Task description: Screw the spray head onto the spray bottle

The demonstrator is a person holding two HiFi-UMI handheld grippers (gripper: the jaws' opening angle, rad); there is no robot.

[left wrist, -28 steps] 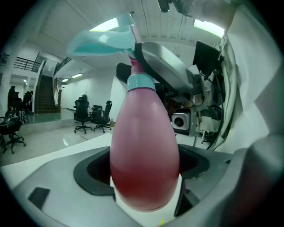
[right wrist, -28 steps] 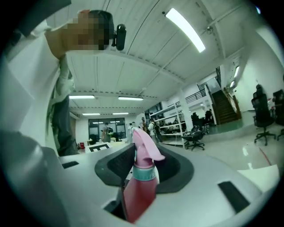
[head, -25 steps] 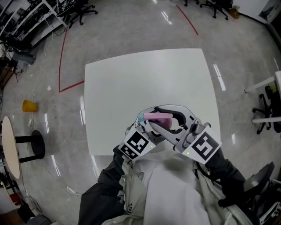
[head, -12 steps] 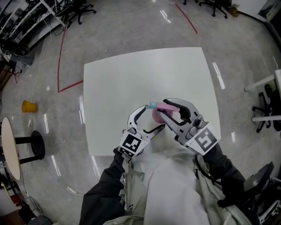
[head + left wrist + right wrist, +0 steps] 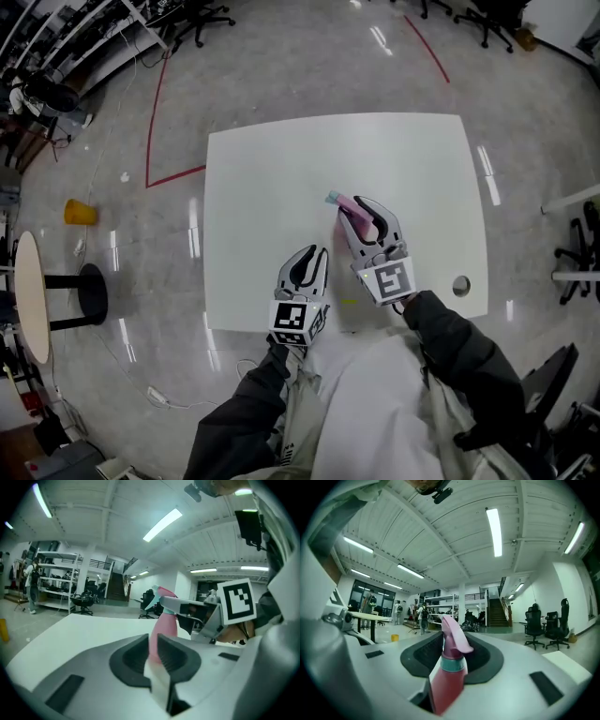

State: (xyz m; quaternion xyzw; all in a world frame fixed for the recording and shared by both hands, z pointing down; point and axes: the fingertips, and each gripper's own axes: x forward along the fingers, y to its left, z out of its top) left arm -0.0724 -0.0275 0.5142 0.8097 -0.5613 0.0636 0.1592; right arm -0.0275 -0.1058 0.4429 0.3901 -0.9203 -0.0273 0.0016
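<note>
My right gripper (image 5: 362,216) is shut on the pink spray bottle (image 5: 349,208) over the middle of the white table (image 5: 281,169). In the right gripper view the bottle (image 5: 446,684) rises between the jaws, with the pink spray head (image 5: 453,637) seated on its teal collar. My left gripper (image 5: 308,261) sits nearer the table's front edge, apart from the bottle. Its jaws have just been closing and stand together with nothing between them. Through the left gripper (image 5: 153,645) I see the bottle (image 5: 164,620) upright beyond it, its base hidden.
A small round fitting (image 5: 460,284) sits near the table's right front corner. On the floor at the left are a yellow cup (image 5: 80,213), a black stool (image 5: 89,295) and a round side table (image 5: 28,295). Office chairs stand at the far edge.
The left gripper has let go of the spray head, drawn back toward the person and closed. The right gripper has carried the bottle forward and down toward the table.
</note>
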